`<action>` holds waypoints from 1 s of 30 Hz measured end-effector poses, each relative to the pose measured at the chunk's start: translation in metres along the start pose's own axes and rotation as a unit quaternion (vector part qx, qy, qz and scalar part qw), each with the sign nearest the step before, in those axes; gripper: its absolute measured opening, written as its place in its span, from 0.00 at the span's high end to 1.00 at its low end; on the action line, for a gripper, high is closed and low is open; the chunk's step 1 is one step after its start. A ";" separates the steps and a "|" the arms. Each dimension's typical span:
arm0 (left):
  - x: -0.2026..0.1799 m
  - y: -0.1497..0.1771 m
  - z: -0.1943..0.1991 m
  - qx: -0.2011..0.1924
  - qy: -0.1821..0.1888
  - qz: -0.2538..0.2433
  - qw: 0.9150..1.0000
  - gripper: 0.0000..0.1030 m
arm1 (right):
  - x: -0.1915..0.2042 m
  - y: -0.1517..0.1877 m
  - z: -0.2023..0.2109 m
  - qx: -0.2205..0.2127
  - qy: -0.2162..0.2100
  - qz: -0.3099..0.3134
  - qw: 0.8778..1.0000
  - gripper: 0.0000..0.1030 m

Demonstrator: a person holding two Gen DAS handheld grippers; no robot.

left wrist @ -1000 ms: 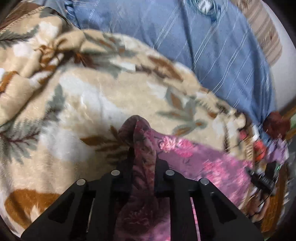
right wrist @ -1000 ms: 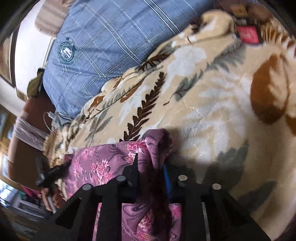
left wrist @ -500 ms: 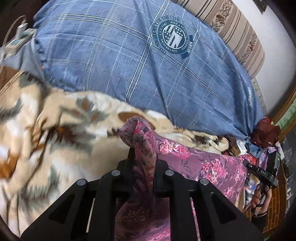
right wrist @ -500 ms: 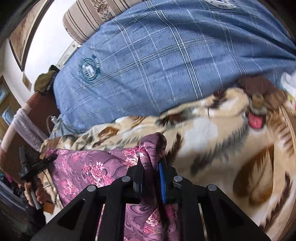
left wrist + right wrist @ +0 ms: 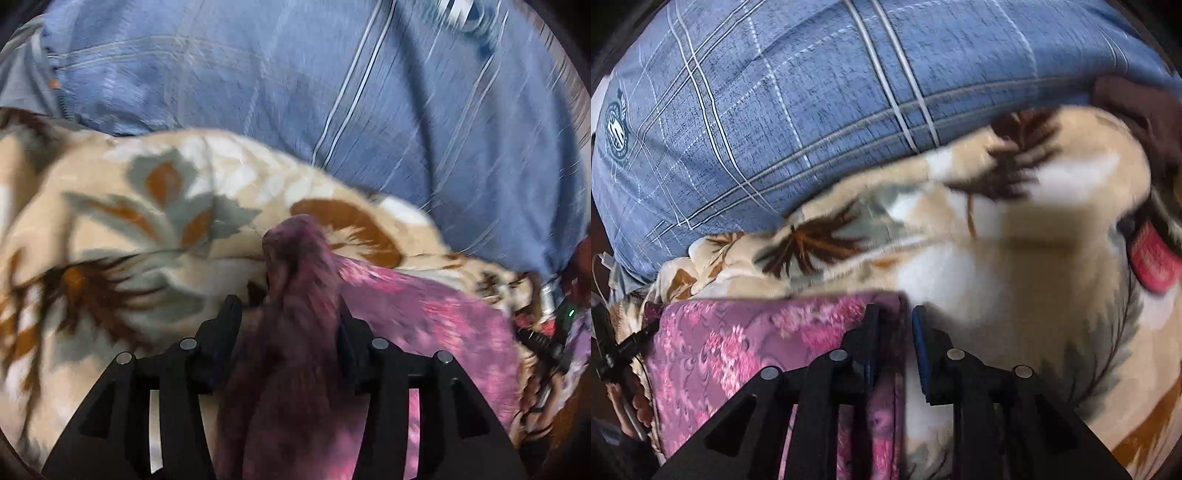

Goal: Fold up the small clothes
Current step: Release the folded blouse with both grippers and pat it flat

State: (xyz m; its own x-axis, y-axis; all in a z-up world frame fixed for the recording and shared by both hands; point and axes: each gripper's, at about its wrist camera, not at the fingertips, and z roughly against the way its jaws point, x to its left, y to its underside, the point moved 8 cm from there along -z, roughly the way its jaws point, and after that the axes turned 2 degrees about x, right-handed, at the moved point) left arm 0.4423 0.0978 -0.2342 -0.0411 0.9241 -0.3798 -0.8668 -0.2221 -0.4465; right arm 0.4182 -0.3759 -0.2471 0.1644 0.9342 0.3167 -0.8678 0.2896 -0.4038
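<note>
The left gripper (image 5: 288,314) is opening, a bunched fold of the purple flowered cloth (image 5: 424,325) still standing between its parted fingers. The right gripper (image 5: 892,325) is opening too; the cloth's edge lies flat on the leaf-patterned blanket (image 5: 1015,266) under its narrow gap.

Each fisheye sits on its own gripper, looking steeply down along the fingers, close over the bed. Both views share the purple floral cloth (image 5: 424,317) (image 5: 738,350), the leaf-patterned blanket (image 5: 129,221) (image 5: 1015,258) and the blue plaid pillow (image 5: 295,92) (image 5: 775,110) behind.
</note>
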 end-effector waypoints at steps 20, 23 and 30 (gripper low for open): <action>0.000 0.181 0.106 -0.012 0.080 0.116 0.990 0.32 | 0.037 0.185 0.082 -0.020 -0.180 -0.067 0.981 0.48; 0.005 0.167 0.077 0.016 0.053 0.133 0.990 0.32 | 0.034 0.179 0.068 -0.012 -0.190 -0.083 0.978 0.53; -0.004 0.157 0.058 0.013 0.027 0.127 0.991 0.33 | 0.029 0.183 0.056 -0.013 -0.201 -0.081 0.976 0.90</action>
State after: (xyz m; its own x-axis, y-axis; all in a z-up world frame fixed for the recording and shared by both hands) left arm 0.2776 0.0777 -0.2557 -0.2335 0.8212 -0.5207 -0.8440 -0.4371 -0.3109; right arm 0.2380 -0.3077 -0.2634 0.0968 0.7196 0.6876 -0.8322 0.4375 -0.3406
